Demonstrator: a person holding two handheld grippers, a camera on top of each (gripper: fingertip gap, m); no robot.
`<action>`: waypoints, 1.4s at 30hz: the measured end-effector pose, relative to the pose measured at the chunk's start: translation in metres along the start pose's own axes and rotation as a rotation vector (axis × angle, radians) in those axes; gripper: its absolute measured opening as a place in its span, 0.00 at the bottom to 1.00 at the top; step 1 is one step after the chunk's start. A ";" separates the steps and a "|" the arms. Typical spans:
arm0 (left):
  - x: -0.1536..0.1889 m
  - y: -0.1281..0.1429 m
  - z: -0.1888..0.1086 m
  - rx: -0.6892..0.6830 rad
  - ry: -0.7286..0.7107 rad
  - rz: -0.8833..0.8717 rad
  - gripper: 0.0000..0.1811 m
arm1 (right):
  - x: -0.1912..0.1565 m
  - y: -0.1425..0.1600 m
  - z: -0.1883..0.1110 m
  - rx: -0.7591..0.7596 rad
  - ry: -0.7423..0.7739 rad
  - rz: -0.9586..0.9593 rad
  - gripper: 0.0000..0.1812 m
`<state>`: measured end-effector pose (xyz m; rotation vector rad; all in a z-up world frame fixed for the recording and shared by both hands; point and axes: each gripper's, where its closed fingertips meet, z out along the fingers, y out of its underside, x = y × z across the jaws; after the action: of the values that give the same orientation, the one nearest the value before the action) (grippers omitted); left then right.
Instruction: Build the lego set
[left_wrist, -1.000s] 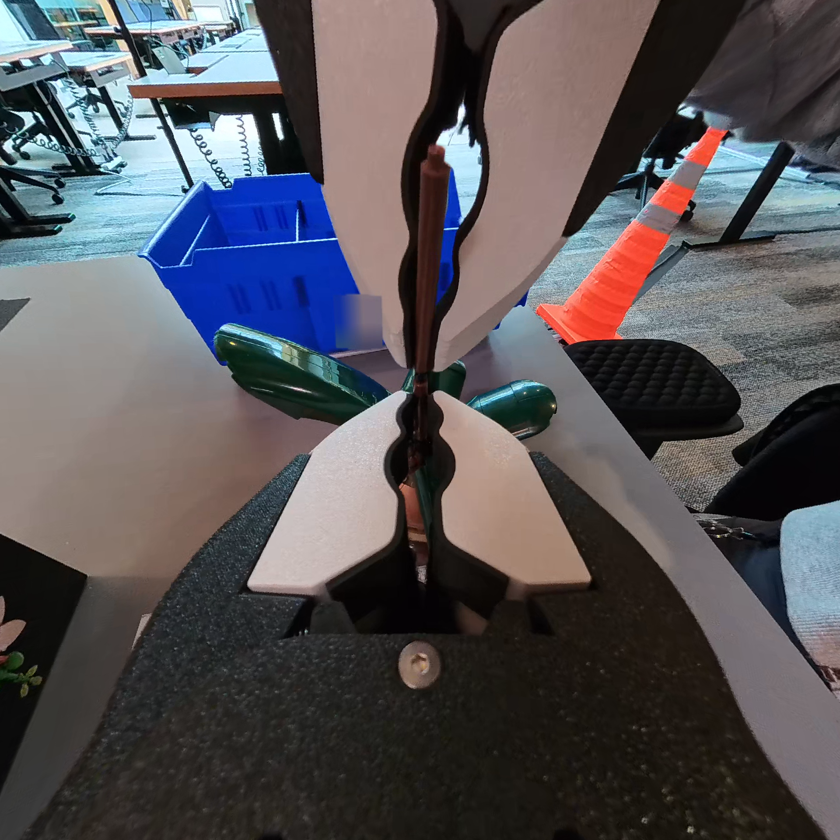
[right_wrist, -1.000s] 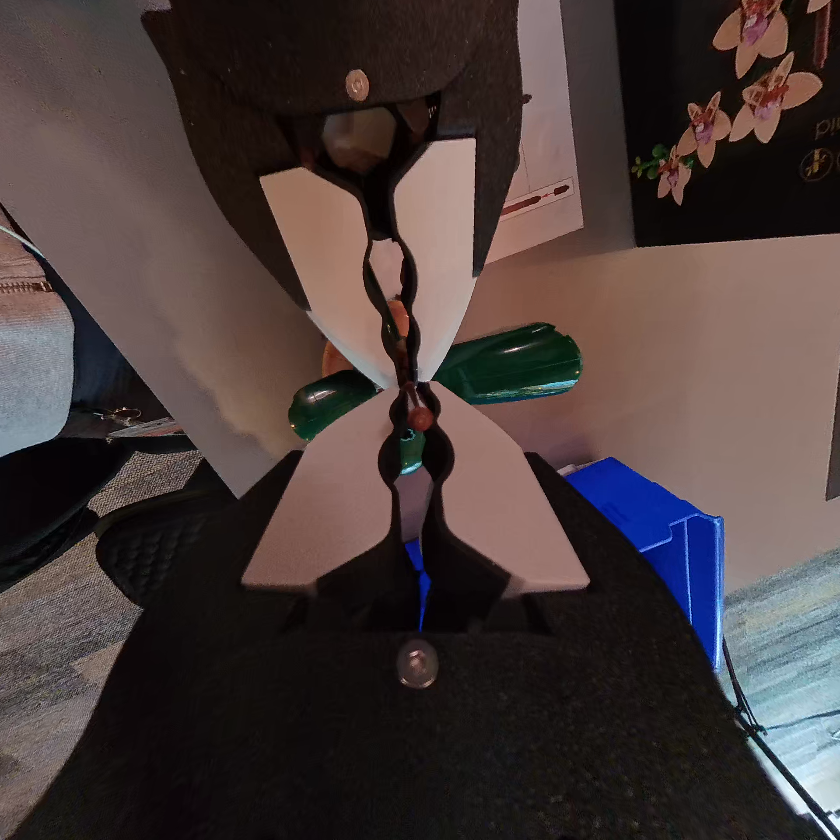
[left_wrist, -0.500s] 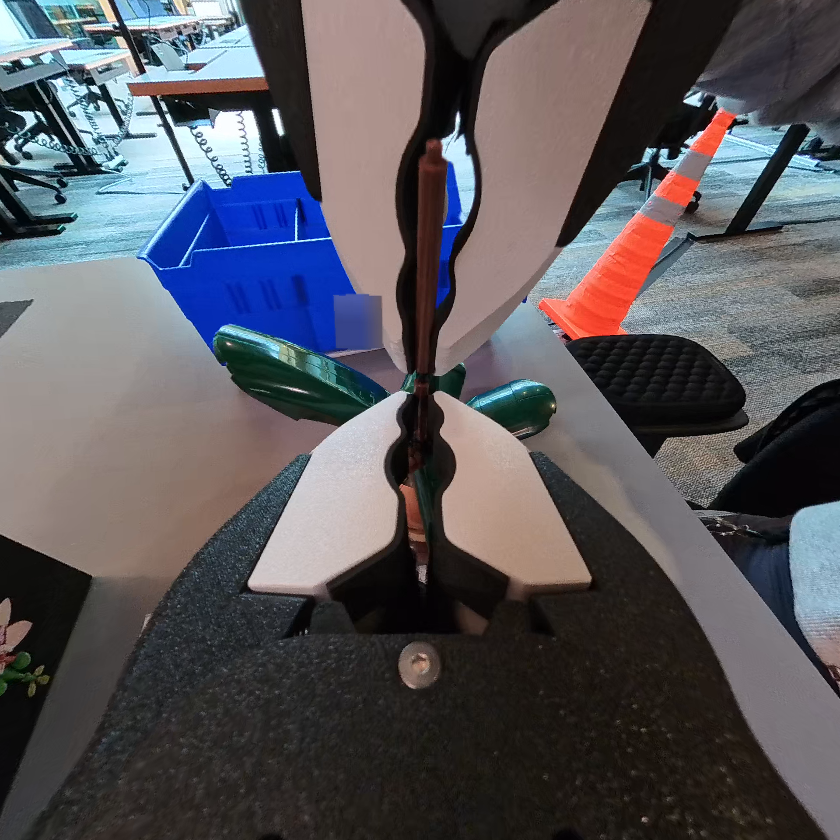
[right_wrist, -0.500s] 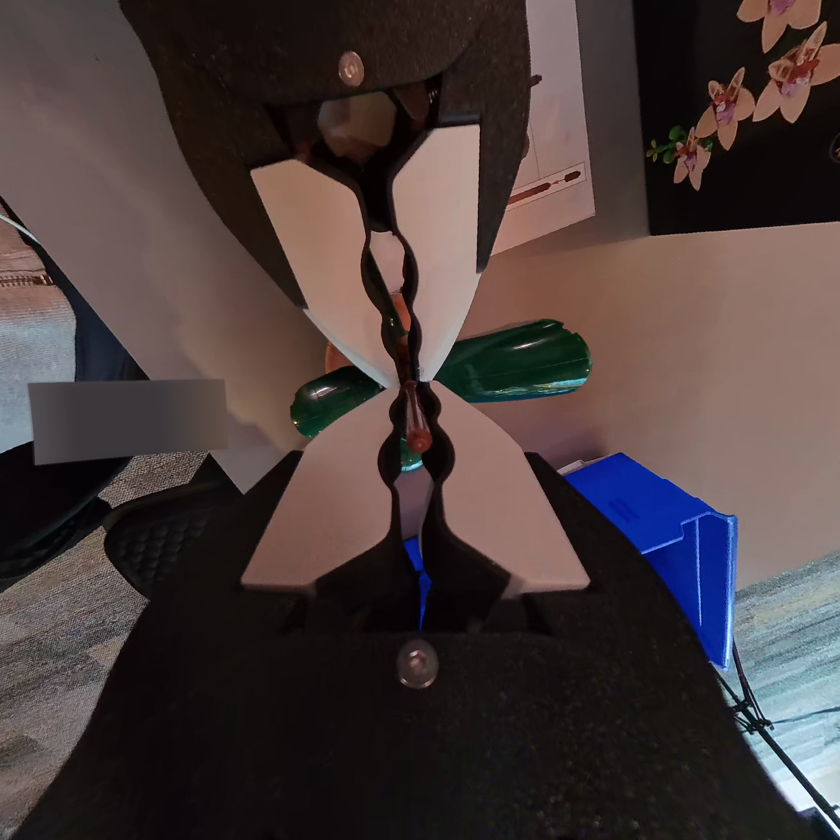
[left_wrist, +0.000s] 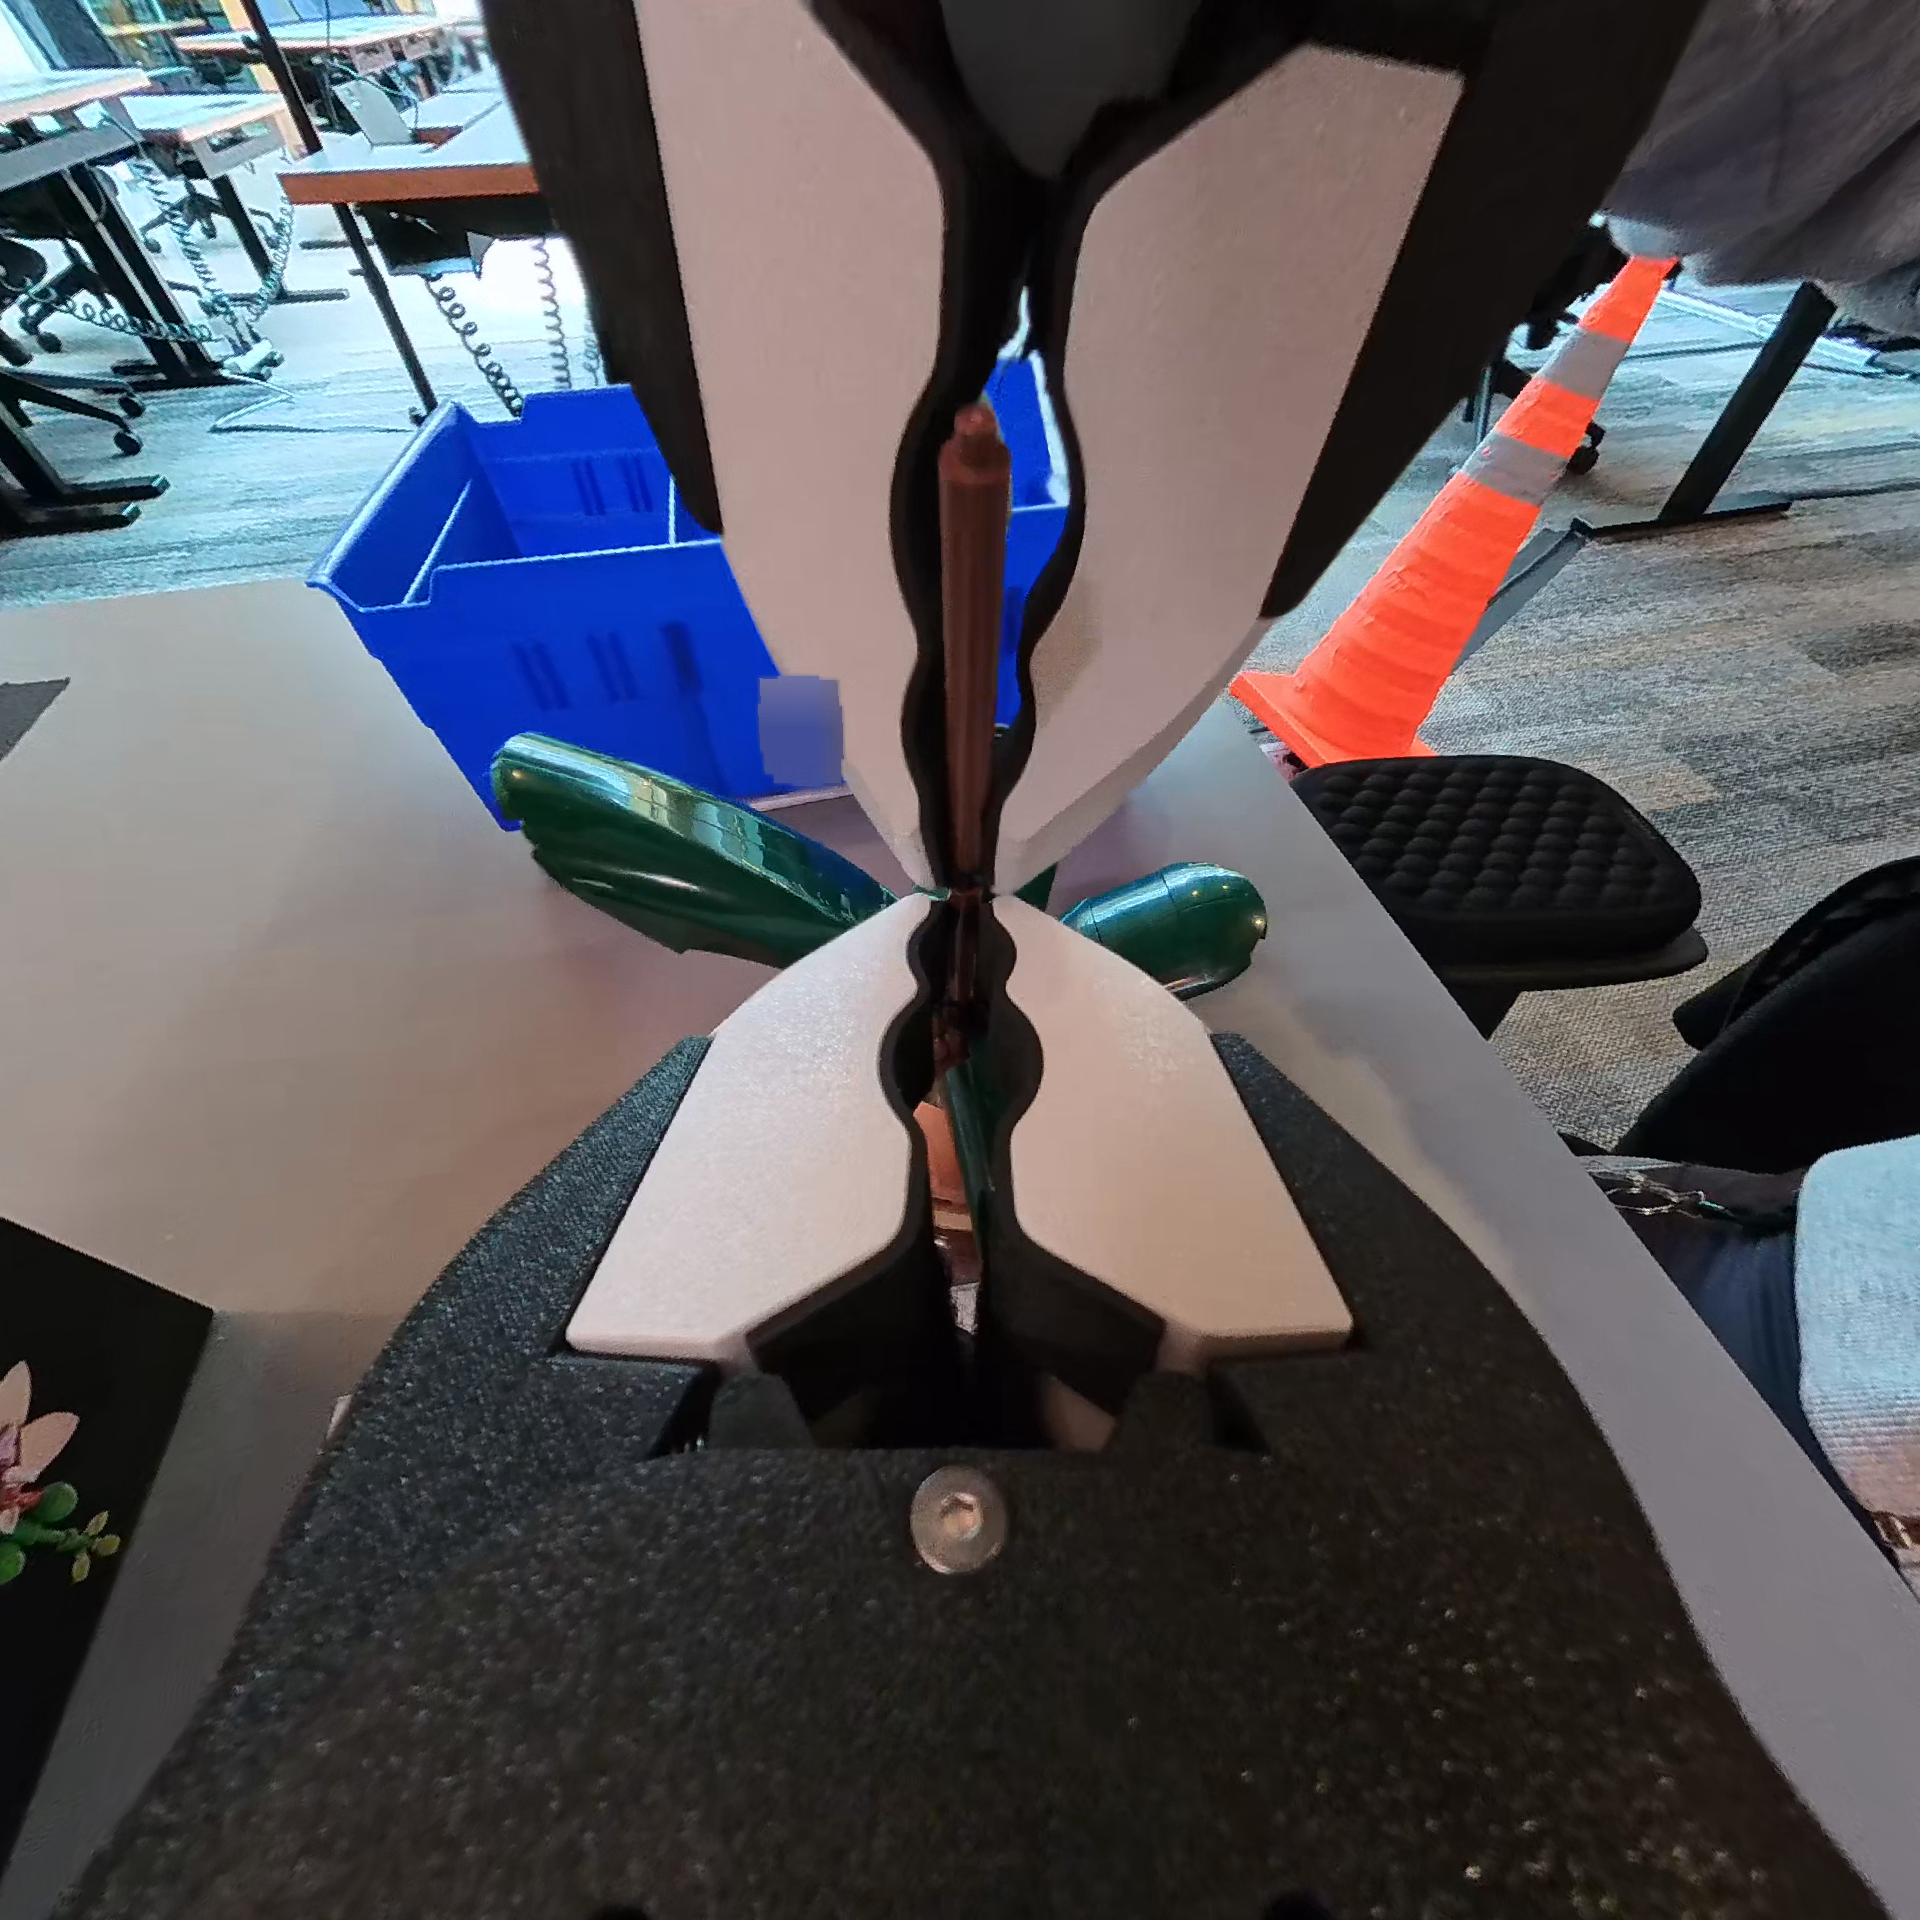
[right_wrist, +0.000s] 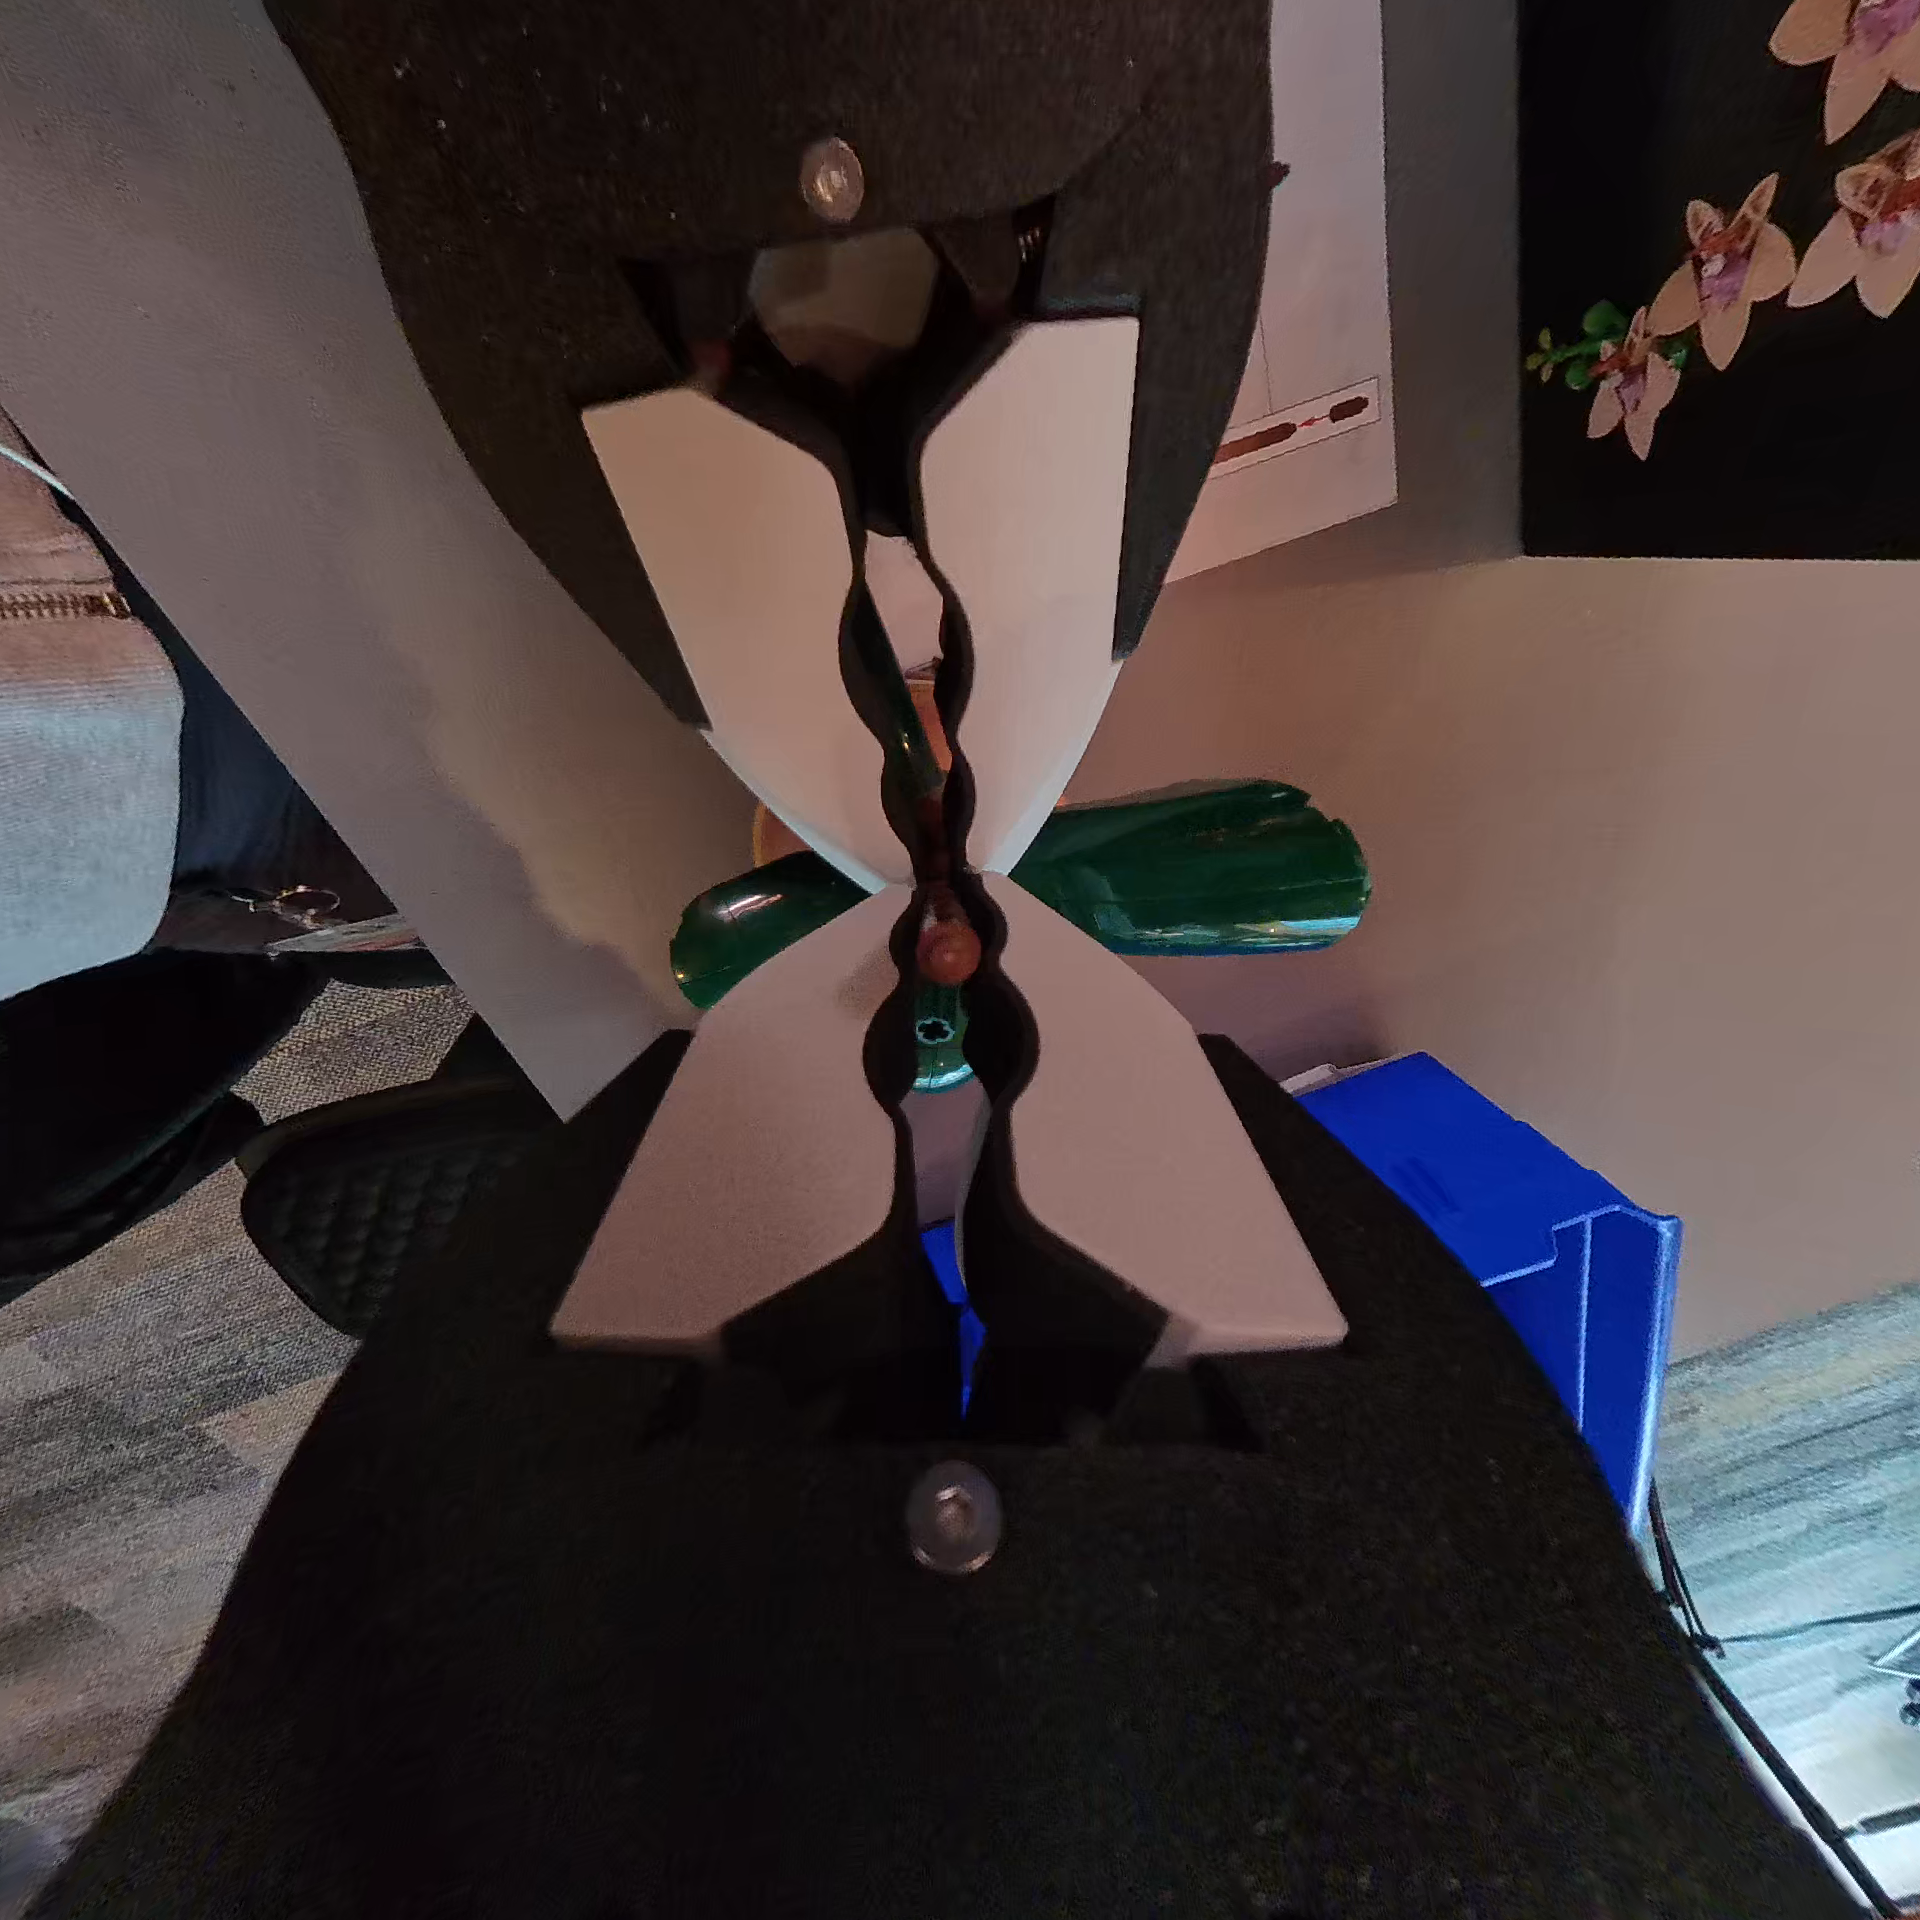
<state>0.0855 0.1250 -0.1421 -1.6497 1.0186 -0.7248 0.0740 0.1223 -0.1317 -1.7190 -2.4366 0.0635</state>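
Closer now, both tongs (left_wrist: 961, 902) (right_wrist: 935, 914) clamp one thin brown rod (left_wrist: 971, 644) — glossy green leaves (left_wrist: 686, 852) below.

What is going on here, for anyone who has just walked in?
A person is building a lego plant with two hand-held grippers that meet tip to tip above a grey table. The right gripper is shut on a thin brown rod. The left gripper is shut on the plant's stem, whose dark green leaves spread out behind. The rod's lower end sits at the stem's top; whether it is seated is hidden.
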 end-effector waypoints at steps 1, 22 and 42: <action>0.000 0.000 0.000 -0.002 -0.002 0.004 0.02 | 0.000 0.000 0.000 -0.005 -0.002 0.000 0.03; 0.001 -0.001 0.003 -0.020 -0.013 0.017 0.02 | 0.008 0.009 -0.010 0.105 0.010 0.059 0.34; 0.001 -0.001 0.002 -0.021 -0.018 0.031 0.02 | 0.000 0.001 -0.022 -0.004 -0.023 -0.143 0.03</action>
<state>0.0880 0.1257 -0.1420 -1.6527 1.0397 -0.6795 0.0780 0.1217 -0.1099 -1.5487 -2.5698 0.0623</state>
